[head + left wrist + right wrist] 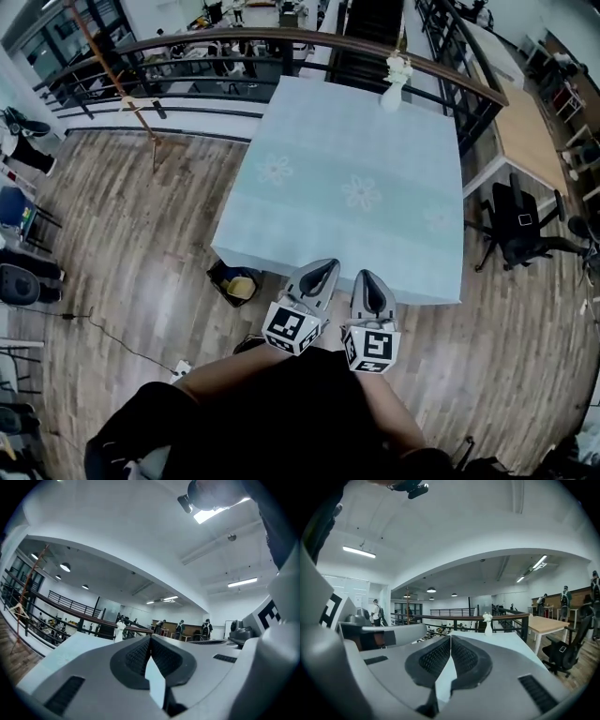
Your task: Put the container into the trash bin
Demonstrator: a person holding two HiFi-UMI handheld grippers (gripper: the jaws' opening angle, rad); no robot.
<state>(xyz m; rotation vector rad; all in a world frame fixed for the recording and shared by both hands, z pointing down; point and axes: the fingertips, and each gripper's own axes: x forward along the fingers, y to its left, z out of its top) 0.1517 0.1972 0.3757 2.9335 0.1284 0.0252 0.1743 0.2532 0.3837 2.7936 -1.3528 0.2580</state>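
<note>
1. Closest to me, the left claw [324,270] and the right claw [368,279] hang side by side, just short of the near edge of the tabletop [356,141], both aimed forward across it.
2. Each claw is clenched: its tips press together and nothing sits between the jaws.
3. I see no container on the blue cloth, only a white vase [393,92] of flowers at the far edge.
4. The trash bin [217,275] stands on the wooden floor at the tabletop's near-left corner. It is low and to the left of my left claw, so that claw is the nearer one and the right is well apart from it.
5. A yellowish thing [241,288] lies inside the bin. I judge this to be the container, already dropped in.
6. Its long axis and which way it points I cannot tell, because the bin wall hides much of it.
7. By my reckoning nothing is left to carry.
</note>
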